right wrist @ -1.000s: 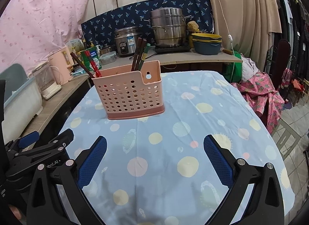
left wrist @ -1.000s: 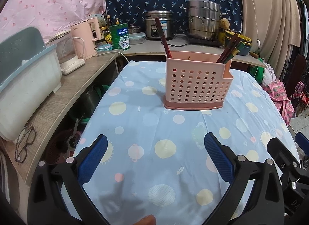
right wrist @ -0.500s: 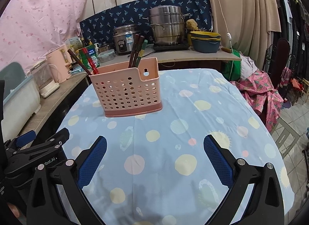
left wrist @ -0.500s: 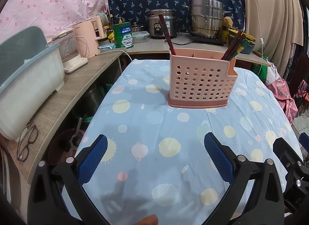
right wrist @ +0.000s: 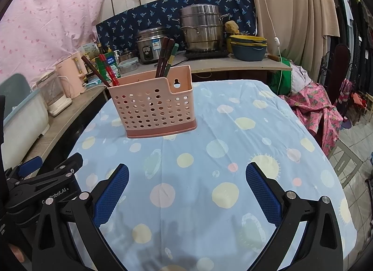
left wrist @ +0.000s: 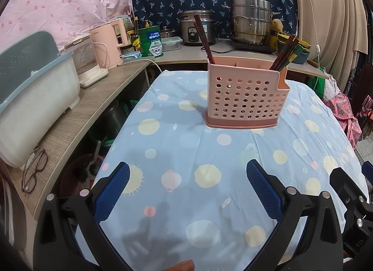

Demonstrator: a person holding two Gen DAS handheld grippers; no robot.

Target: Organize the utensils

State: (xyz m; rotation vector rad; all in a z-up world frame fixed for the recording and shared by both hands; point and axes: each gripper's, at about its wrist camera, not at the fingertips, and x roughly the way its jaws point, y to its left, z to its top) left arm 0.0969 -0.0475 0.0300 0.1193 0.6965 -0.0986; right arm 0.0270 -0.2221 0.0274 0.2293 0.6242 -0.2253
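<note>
Pink perforated utensil holder (left wrist: pixel 244 98) stands mid-table on the blue dotted cloth (left wrist: pixel 186 154), chopsticks (right wrist: pixel 166 58) already sorted inside. Left gripper (left wrist: pixel 186 191) and right gripper (right wrist: pixel 186 191) hover spread, empty, near it. Sorting looks finished; next likely calls for withdrawal.

A table (right wrist: pixel 268 136) carries a light blue cloth printed with planets and suns. A wood-grain counter (left wrist: pixel 77 117) runs along the table's left edge and turns behind its far edge. On the counter stand a white dish-drainer tub (left wrist: pixel 35 105), a pink kettle (left wrist: pixel 112 40), a rice cooker (right wrist: pixel 151 44), a steel steamer pot (right wrist: pixel 201 27) and stacked bowls (right wrist: pixel 248 47). A navy leaf-print fabric (right wrist: pixel 130 26) backs the counter. A pink sheet (right wrist: pixel 46 22) covers the left wall. Beige curtains (right wrist: pixel 291 12) hang at right. The floor (right wrist: pixel 356 145) is tiled.
</note>
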